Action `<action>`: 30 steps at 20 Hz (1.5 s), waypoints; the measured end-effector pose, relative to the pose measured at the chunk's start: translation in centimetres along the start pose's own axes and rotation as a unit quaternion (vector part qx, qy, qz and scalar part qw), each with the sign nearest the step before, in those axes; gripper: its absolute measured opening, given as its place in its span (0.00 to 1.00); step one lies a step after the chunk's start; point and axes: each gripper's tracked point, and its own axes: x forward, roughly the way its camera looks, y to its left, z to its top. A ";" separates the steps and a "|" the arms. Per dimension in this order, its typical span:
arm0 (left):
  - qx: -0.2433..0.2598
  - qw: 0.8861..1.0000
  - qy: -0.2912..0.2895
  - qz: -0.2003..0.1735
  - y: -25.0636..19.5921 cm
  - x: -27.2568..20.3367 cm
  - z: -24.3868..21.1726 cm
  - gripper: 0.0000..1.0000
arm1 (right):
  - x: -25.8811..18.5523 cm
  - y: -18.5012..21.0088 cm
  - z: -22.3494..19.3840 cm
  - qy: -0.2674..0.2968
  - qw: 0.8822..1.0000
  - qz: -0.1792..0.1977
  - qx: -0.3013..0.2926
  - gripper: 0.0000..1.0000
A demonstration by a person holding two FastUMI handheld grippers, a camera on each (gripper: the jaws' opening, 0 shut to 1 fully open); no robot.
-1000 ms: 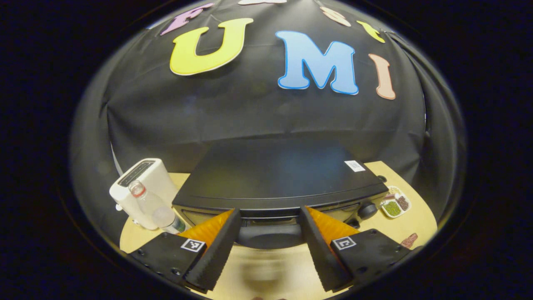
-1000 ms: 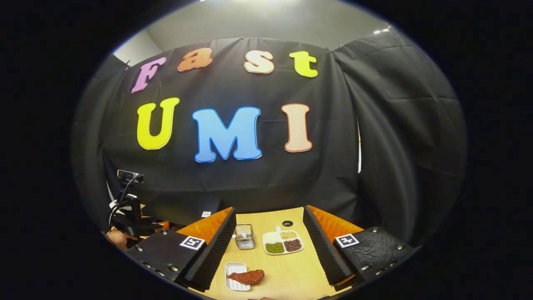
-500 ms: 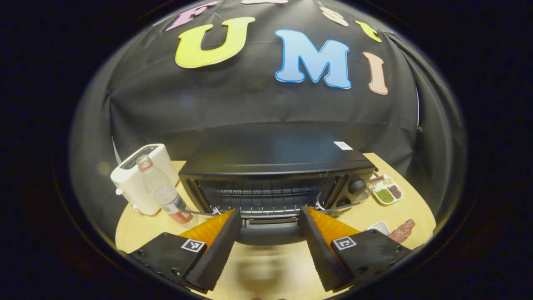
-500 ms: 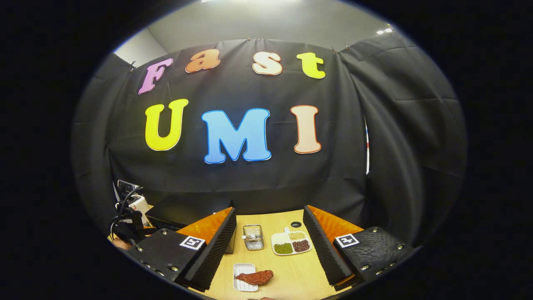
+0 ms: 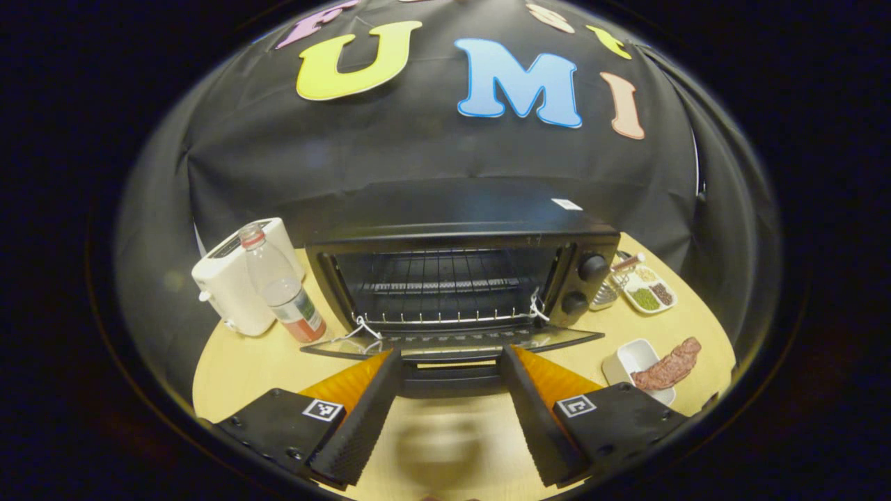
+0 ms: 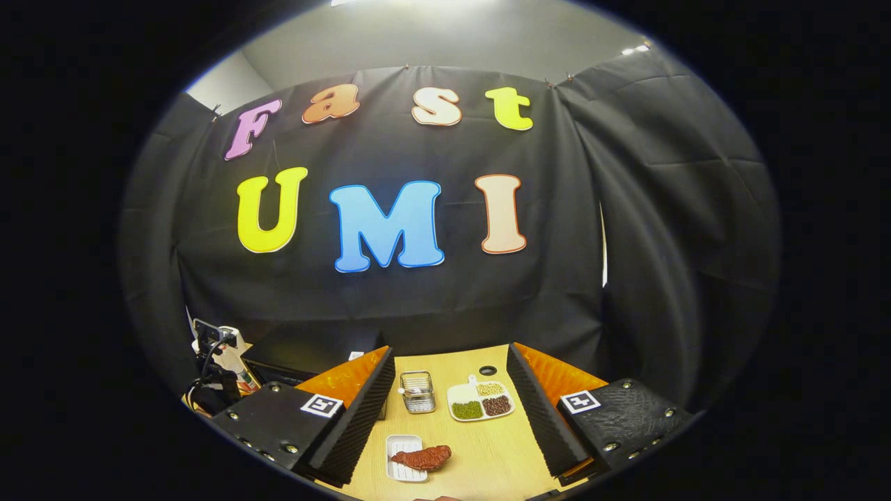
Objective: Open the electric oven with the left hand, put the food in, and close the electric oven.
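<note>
Electric oven (image 5: 459,229), black, at the back of the worktop (image 5: 243,362); all places below are given from it. Door (image 5: 445,342): swung down to nearly level, its handle (image 5: 451,374) lying crosswise between the fingers of the left hand-held gripper (image 5: 451,410). Whether those fingers press on the handle or merely flank it cannot be told; they stand fairly wide. Step in hand, by my reading: finishing the opening. To do it well, ease the door to its stop along its hinge arc rather than dragging it forward, then let go straight back so the door does not spring up. Cavity faces the front; wire rack (image 5: 445,285) in place. Food (image 5: 667,365), a reddish-brown strip, to the oven's right and forward, resting across a small white dish (image 5: 626,358); in the left gripper view its long axis runs on a slant, far end away from the oven. Right hand-held gripper (image 6: 451,410): open, empty, hovering above the food (image 6: 422,457), which lies crosswise between its fingers. Left of the oven: toaster (image 5: 230,285), bottle (image 5: 282,289).
</note>
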 end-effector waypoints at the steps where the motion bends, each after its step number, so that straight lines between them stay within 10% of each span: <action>1: 0.005 1.000 0.005 -0.001 0.0 -0.1 -0.7 1.00 | -0.1 -0.1 0.0 0.001 1.000 -0.001 -0.001 0.98; 10: -0.014 0.998 0.055 -0.002 0.8 -0.2 -5.4 0.96 | 0.1 0.6 -0.1 0.006 1.000 0.007 -0.013 0.98; 21: -0.026 0.981 -0.190 -0.007 -0.8 -12.5 14.9 0.92 | 4.3 -1.4 -8.9 0.132 0.989 0.057 0.042 0.98; 30: -0.055 0.947 -0.315 0.009 -2.1 -23.6 24.1 1.00 | 6.3 -2.9 -22.4 0.273 0.948 0.107 0.122 0.98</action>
